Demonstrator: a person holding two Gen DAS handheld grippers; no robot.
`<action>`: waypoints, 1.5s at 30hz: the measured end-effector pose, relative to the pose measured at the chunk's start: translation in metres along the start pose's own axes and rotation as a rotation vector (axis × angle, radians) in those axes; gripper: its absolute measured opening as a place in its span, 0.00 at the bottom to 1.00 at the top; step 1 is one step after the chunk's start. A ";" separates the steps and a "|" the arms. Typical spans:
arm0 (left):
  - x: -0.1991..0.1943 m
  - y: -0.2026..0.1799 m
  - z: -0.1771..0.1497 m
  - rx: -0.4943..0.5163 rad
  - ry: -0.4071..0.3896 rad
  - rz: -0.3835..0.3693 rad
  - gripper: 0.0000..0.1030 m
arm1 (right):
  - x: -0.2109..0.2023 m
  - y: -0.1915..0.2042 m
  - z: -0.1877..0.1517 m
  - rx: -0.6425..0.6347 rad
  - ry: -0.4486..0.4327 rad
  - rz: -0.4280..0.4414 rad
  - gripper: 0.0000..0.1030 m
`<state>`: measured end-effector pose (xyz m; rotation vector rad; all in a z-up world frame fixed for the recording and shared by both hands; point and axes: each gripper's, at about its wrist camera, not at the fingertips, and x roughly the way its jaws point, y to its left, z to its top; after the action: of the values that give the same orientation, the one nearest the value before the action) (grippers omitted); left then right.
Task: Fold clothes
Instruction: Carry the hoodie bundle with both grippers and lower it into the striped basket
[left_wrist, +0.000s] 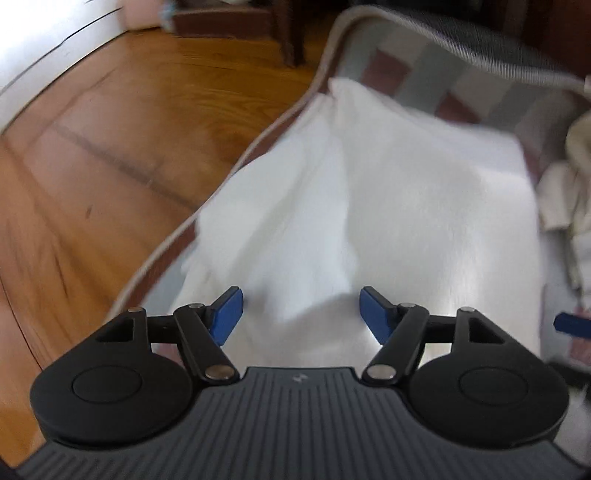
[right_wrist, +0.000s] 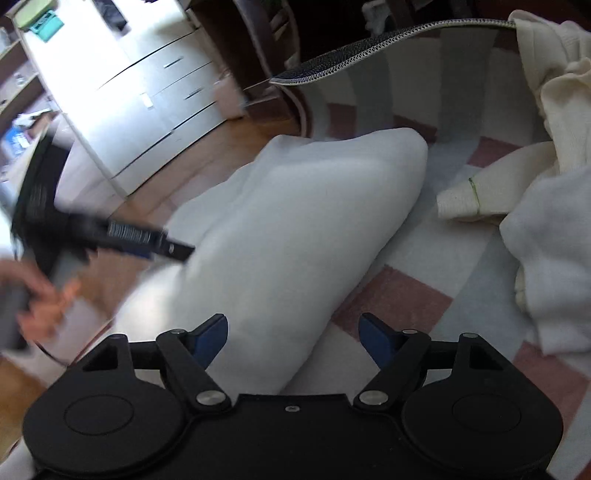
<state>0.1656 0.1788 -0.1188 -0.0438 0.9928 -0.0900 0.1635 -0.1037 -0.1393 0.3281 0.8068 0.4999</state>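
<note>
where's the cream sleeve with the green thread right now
In the right wrist view the cream sleeve lies on the checked rug, right of the white garment and beside the heap of cream clothes at the right edge.

Ahead of the left gripper (left_wrist: 301, 314), with its matt black plastic arms and smooth blue pads, lies a soft white cloth garment (left_wrist: 369, 206), matt and lightly creased. To its left the wooden floor (left_wrist: 110, 155) shines, varnished. Beyond the right gripper (right_wrist: 293, 341), a woven checked mat (right_wrist: 399, 295) looks flat and matt; right of it, cream knitted clothes (right_wrist: 554, 147) look coarser.
</note>
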 end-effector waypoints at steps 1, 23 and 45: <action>-0.005 0.010 -0.007 -0.050 -0.019 0.007 0.70 | -0.003 -0.007 0.010 -0.009 -0.007 0.011 0.80; 0.043 0.054 -0.031 -0.567 -0.034 -0.221 0.87 | 0.095 -0.104 0.067 0.370 0.141 0.228 0.91; 0.051 0.023 0.010 -0.477 -0.228 -0.212 0.38 | 0.110 -0.089 0.104 0.196 -0.049 0.138 0.55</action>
<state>0.2031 0.1969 -0.1577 -0.5847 0.7615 -0.0394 0.3331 -0.1285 -0.1785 0.5786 0.7906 0.5406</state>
